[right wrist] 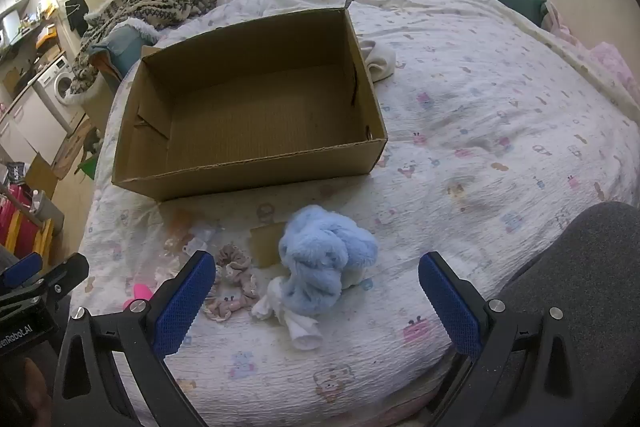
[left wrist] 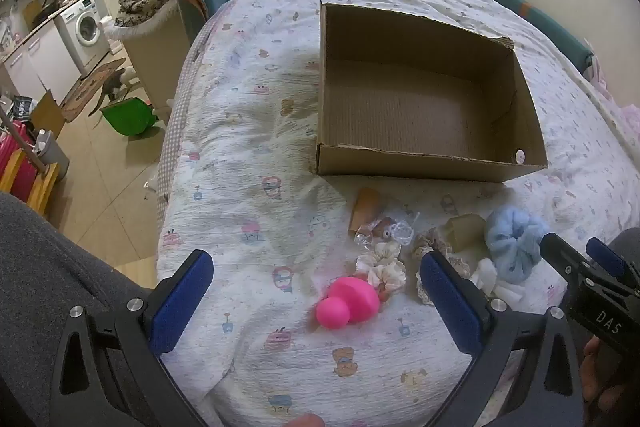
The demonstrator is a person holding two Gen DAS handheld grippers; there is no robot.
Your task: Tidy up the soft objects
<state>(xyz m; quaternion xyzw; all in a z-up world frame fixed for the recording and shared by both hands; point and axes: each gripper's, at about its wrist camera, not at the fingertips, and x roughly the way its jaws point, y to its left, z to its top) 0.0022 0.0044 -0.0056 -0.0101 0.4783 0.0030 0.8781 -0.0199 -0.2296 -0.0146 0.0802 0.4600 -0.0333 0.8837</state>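
On the bed (right wrist: 480, 147), fluffy blue scrunchie (right wrist: 324, 263), possibly knotted, both claws gaping empty.

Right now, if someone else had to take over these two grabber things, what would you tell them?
Left gripper: fingers wide open, holding nothing, above the pink toy.
Right gripper: fingers wide open, holding nothing, above the fluffy blue scrunchie.
Cardboard box: on the bed, nothing inside.
Still on the bed in front of the box: blue scrunchie, white cloth, beige scrunchies, cream scrunchies, pink toy.
Done: nothing is in the box yet.
Left: probably moving the soft pieces into the box.
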